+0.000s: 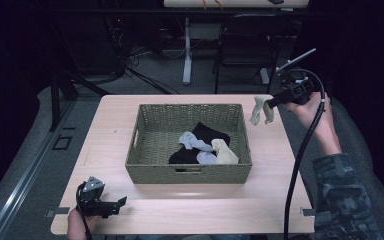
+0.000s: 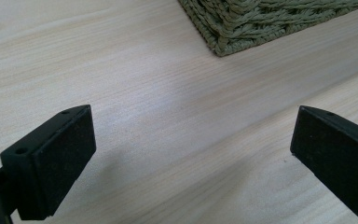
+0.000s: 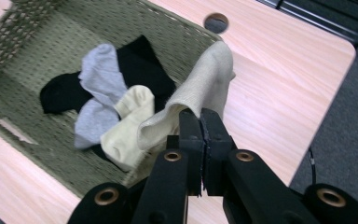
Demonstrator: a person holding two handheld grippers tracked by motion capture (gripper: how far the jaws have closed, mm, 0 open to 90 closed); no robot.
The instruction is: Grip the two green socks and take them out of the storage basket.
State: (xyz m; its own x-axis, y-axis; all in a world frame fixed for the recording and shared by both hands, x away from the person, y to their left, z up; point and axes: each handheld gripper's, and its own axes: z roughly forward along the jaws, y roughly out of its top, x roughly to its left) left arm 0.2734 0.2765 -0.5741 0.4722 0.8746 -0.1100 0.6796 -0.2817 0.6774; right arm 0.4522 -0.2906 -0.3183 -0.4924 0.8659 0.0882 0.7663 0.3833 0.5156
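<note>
Wood table under me, basket at its middle. My right gripper has its jaws pressed together on a beige sock, hanging in the air just past the basket's far right corner. My left gripper rests near the table's front left, jaws spread wide, holding nothing.

Room: lying dim, floor fading to black at the edges
Tabletop: glowing under overhead light
Basket: blurring in the right gripper view
</note>
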